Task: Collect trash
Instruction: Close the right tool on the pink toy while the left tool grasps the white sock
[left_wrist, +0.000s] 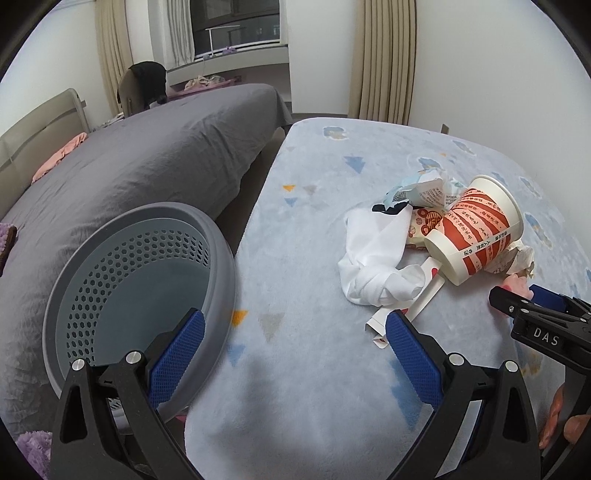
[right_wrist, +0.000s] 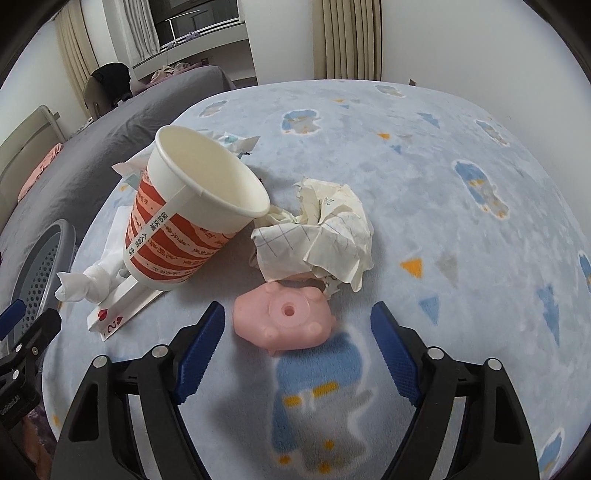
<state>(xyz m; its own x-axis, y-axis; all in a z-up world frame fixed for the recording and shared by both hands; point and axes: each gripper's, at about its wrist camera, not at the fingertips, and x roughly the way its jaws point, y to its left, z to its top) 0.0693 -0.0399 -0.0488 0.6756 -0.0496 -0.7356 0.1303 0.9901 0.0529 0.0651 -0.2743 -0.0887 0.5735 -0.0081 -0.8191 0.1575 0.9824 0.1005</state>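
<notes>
A red-and-white paper cup (left_wrist: 476, 229) (right_wrist: 192, 221) lies tipped on the blue patterned blanket (right_wrist: 443, 184), amid a knotted white tissue (left_wrist: 373, 266), a crumpled wrapper (left_wrist: 417, 192), a playing card (right_wrist: 110, 317) and a ball of crumpled paper (right_wrist: 325, 236). A pink plastic toy (right_wrist: 284, 325) lies just in front of the paper. My right gripper (right_wrist: 297, 310) (left_wrist: 524, 295) is open around the toy, with gaps showing on both sides. My left gripper (left_wrist: 295, 332) is open and holds nothing, beside the grey perforated basket (left_wrist: 225, 266).
A bed with a grey sheet (left_wrist: 147, 155) runs along the left, behind the basket, with a narrow gap to the blanket's edge. Curtains (left_wrist: 388, 59) and a window sill stand at the back. A white wall borders the right side.
</notes>
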